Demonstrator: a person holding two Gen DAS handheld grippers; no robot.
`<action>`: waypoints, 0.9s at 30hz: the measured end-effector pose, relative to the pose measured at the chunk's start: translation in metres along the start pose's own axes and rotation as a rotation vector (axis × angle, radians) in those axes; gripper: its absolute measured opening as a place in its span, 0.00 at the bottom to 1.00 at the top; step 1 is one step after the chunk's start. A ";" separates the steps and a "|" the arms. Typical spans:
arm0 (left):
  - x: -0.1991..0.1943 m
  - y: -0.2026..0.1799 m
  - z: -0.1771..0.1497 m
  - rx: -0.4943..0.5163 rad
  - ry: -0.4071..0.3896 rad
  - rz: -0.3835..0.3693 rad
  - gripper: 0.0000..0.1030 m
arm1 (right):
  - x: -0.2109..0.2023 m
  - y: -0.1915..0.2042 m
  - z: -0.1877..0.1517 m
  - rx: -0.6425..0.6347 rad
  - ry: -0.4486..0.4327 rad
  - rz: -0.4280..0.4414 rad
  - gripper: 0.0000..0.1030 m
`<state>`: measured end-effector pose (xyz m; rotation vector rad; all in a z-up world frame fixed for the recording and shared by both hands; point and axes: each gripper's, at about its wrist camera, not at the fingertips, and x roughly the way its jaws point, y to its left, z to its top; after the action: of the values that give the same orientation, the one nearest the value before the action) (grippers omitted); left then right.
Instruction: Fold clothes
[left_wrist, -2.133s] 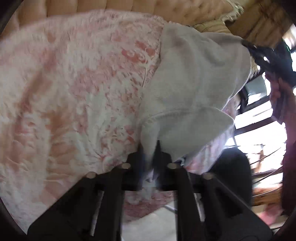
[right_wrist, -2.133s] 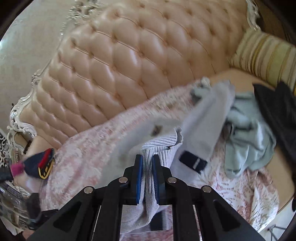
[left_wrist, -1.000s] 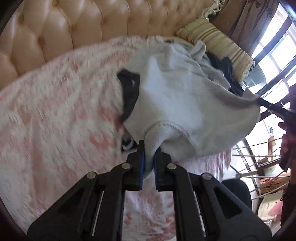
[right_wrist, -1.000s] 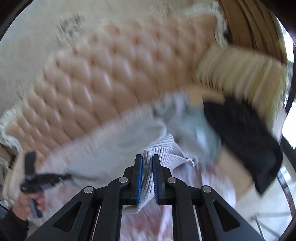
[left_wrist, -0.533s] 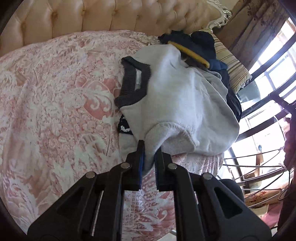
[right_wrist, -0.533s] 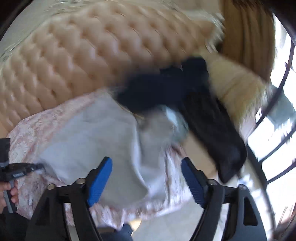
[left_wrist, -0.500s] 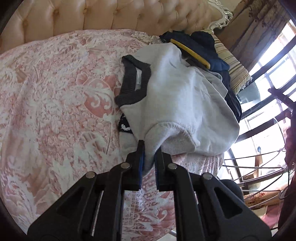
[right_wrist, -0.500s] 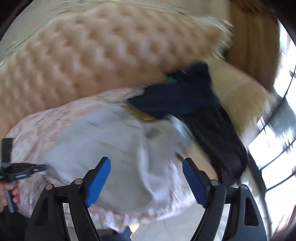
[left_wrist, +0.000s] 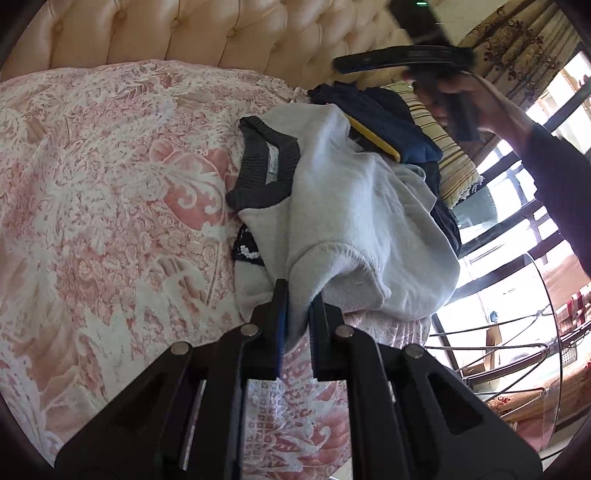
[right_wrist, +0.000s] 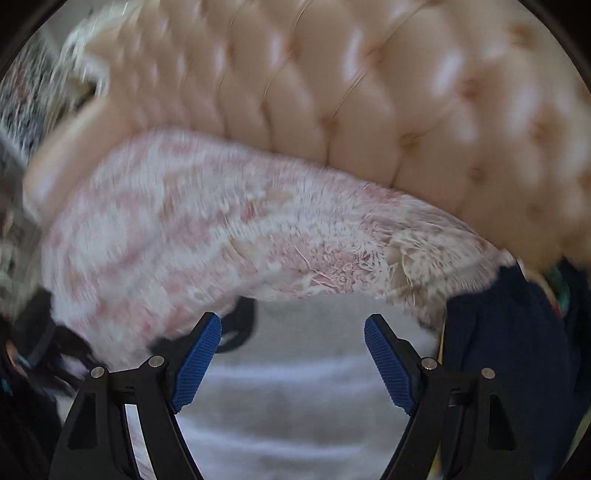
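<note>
A light grey sweatshirt with a dark ribbed collar lies crumpled on the pink patterned blanket. My left gripper is shut on the sweatshirt's hem at its near edge. In the blurred right wrist view my right gripper stands wide open above the grey sweatshirt, with nothing pressed between its blue pads. In the left wrist view a person's hand holds the right gripper's body high at the upper right.
The tufted beige sofa back runs behind the blanket. A navy garment with yellow trim and a striped cushion lie right of the sweatshirt. Dark window bars and a glass table edge stand beyond the sofa's right end.
My right gripper opened, let go of the sweatshirt's ribbed edge and swung fast across the sofa. The sweatshirt settled onto the blanket. My left gripper sank a little, still gripping the hem.
</note>
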<state>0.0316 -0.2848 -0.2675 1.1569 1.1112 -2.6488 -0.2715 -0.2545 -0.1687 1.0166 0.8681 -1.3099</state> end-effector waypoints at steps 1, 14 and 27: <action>0.000 0.002 0.000 0.000 -0.005 -0.010 0.12 | 0.013 -0.003 0.007 -0.035 0.039 0.007 0.79; -0.001 0.017 -0.003 -0.043 -0.062 -0.117 0.21 | 0.140 0.018 0.027 -0.429 0.452 0.091 0.78; -0.010 0.020 -0.004 -0.090 -0.080 -0.113 0.25 | 0.122 0.006 0.005 -0.442 0.532 0.132 0.13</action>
<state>0.0473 -0.2990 -0.2746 0.9921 1.3034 -2.6690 -0.2556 -0.3006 -0.2807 1.0542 1.3936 -0.6888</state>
